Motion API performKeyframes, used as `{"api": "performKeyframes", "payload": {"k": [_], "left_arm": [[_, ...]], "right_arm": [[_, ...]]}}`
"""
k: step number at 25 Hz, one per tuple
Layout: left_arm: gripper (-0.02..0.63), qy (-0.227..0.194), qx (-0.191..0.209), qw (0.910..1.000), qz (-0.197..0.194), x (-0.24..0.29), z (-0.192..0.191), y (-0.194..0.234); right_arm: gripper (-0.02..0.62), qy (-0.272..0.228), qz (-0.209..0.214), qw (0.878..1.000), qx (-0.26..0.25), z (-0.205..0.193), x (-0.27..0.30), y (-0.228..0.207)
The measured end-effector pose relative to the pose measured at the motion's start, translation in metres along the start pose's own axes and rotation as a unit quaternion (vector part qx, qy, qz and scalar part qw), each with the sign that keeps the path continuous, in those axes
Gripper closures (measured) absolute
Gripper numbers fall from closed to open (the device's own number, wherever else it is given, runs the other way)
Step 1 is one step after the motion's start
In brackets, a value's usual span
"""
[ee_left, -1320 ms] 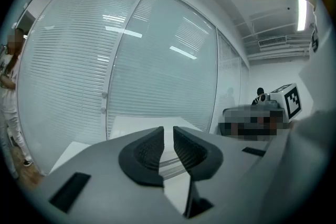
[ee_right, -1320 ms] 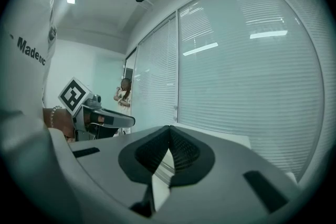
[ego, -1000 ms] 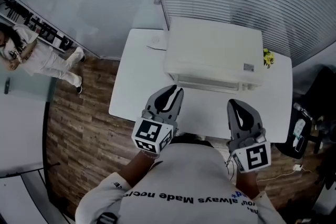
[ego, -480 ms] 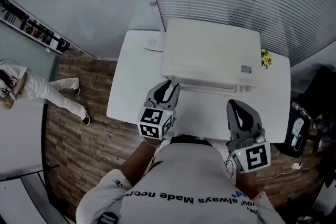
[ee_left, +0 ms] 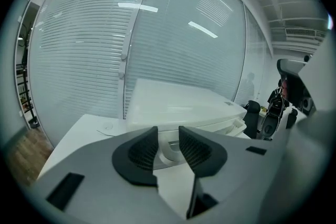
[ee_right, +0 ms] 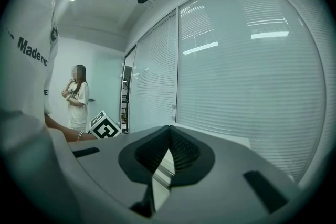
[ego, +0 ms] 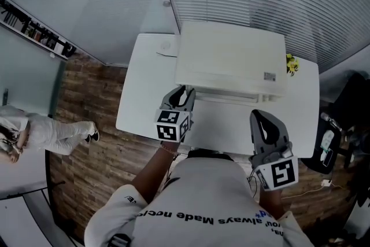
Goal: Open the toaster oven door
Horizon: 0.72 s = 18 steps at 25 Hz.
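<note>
White table (ego: 136,95) with white toaster oven (ego: 231,58), small yellow object (ego: 292,63) just beside it

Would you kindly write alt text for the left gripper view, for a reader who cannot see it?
The left gripper, whose jaws have just been opening and stand apart with nothing gripped, points at the front of a white toaster oven on a white table. Closed blinds fill the glass wall behind.

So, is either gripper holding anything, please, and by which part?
Nothing is held. The left gripper has just been opening its jaws, empty, facing the toaster oven; the right gripper is shut, empty.
</note>
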<state>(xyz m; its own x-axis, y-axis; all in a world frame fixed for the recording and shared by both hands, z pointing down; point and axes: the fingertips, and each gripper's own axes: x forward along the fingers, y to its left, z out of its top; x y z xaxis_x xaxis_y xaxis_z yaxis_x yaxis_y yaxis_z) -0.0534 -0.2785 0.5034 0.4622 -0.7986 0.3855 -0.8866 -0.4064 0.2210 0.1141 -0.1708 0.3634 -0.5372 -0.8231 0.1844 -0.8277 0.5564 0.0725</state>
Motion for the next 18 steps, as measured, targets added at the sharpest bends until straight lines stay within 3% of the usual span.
{"api": "performKeyframes", "payload": {"k": [7,18], "left_arm": [[0.483,0.02,-0.02,0.9996,-0.002,0.008,-0.014,0.004],[0.483,0.034,-0.007,0.9993,-0.013,0.002,-0.022,0.0]], "right_arm": [[0.588,0.001,0.004,1.0,0.003,-0.001,0.001,0.0],[0.588,-0.005,0.004,1.0,0.01,-0.002,-0.001,0.006]]}}
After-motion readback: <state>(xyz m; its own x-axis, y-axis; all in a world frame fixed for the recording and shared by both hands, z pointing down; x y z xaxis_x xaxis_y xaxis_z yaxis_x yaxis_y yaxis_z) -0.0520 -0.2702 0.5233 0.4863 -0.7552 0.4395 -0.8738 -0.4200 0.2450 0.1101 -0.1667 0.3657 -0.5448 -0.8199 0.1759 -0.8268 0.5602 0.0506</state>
